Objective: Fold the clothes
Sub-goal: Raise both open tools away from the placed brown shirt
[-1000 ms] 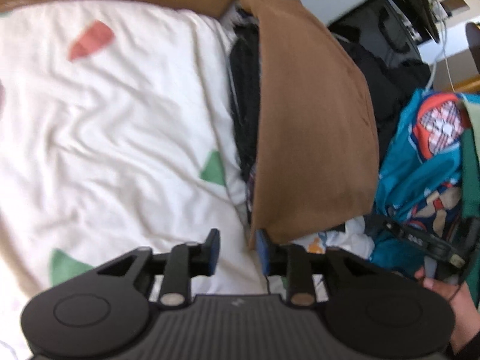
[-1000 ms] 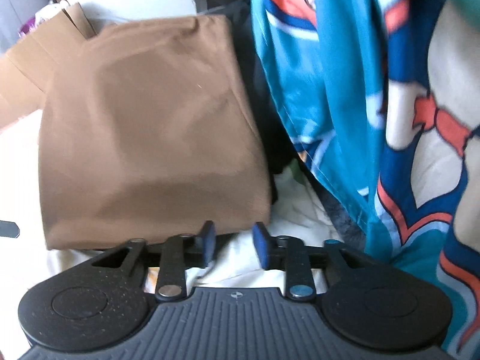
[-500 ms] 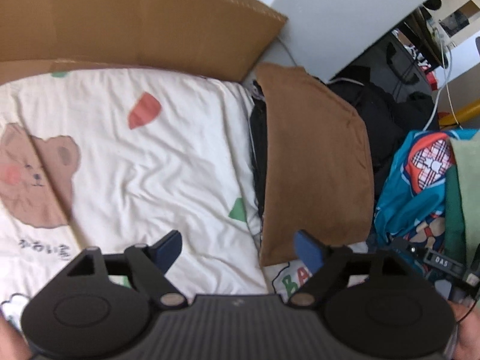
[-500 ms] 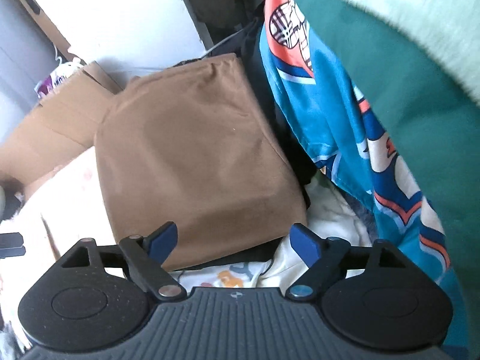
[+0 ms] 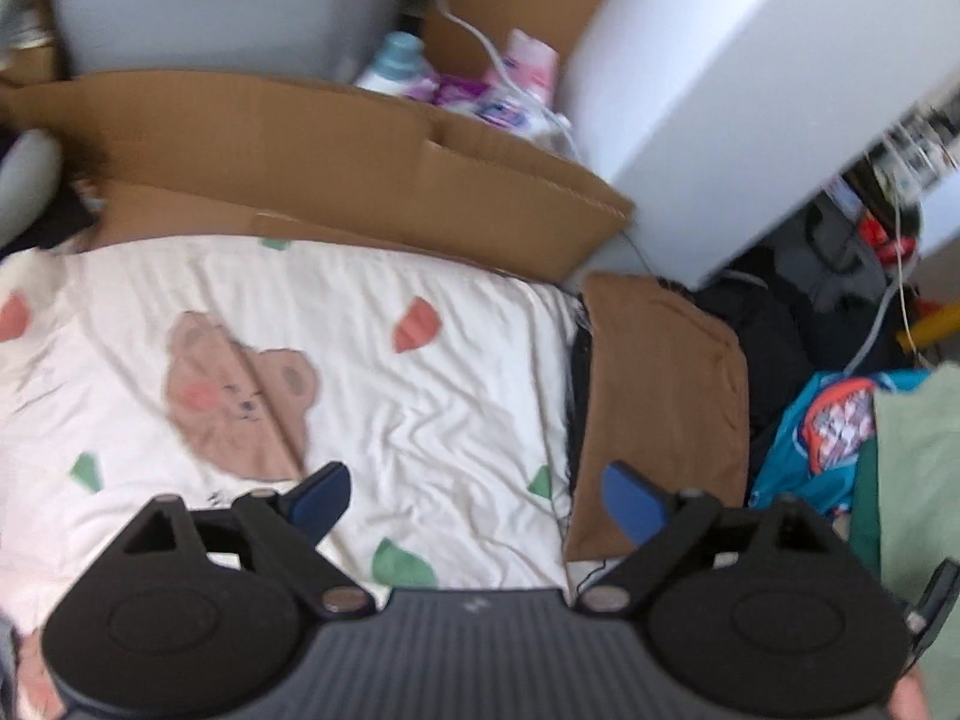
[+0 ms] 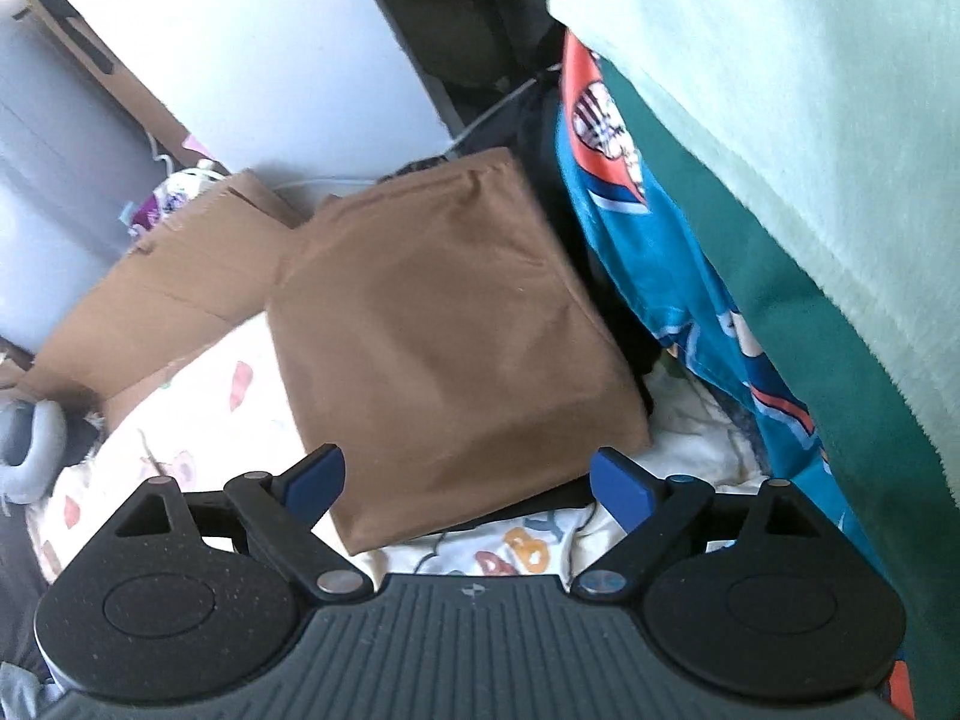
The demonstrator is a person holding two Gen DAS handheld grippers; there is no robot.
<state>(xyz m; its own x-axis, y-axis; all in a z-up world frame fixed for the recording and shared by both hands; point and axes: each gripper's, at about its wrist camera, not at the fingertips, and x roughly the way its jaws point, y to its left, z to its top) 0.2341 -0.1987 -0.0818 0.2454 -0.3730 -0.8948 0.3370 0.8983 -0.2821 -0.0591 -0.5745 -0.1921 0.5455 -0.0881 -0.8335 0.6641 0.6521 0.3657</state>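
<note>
Both grippers empty. Left gripper (image 5: pixel 477 495): jaws just opening, now spread wide, nothing between them. Right gripper (image 6: pixel 468 480): same, jaws just opening, spread, nothing between.

Folded brown cloth rectangle (image 6: pixel 444 324) lies flat ahead of right gripper, on dark garment stack; ahead-right of left gripper (image 5: pixel 660 408). We judge this fold finished.

Next piece: we pick from teal patterned garment (image 6: pixel 654 276), right of right gripper. Cream bear-print sheet (image 5: pixel 372 396) ahead of left gripper serves as folding surface. We pinch one layer only, near edge, one gripper per corner.

Both grippers, left (image 5: pixel 477 489) and right (image 6: pixel 468 477), just opened, apparently empty.
</note>
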